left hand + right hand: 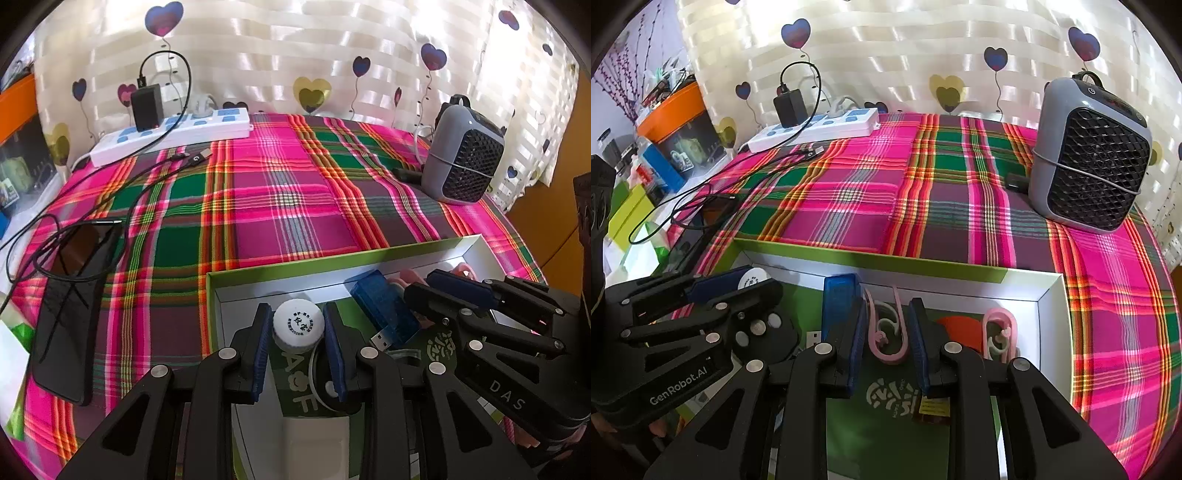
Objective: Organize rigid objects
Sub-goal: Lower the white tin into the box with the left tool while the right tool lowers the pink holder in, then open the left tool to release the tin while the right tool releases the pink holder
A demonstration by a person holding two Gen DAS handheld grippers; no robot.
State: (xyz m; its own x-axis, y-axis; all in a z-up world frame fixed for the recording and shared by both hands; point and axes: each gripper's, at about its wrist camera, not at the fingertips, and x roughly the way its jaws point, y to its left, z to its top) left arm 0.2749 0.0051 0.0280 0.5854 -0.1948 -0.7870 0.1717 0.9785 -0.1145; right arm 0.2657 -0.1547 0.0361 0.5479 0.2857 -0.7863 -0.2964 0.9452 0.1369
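An open white box with a green rim (332,258) (886,258) lies on the plaid cloth, and both grippers reach into it. My left gripper (297,309) is shut on a white bottle cap (298,326) with black print. That cap (753,279) also shows at the left of the right wrist view. My right gripper (889,306) is shut on a pink hair clip (886,332), with both blue pads against its sides. A translucent blue USB device (384,310) (838,295) lies in the box between the two grippers. A second pink clip (1001,332) and a red piece (960,326) rest at the box's right end.
A grey desk fan (1093,158) stands at the back right. A white power strip (170,136) with a black adapter (147,107) lies at the back left, trailing black cables (110,206). A black phone (70,317) lies left of the box.
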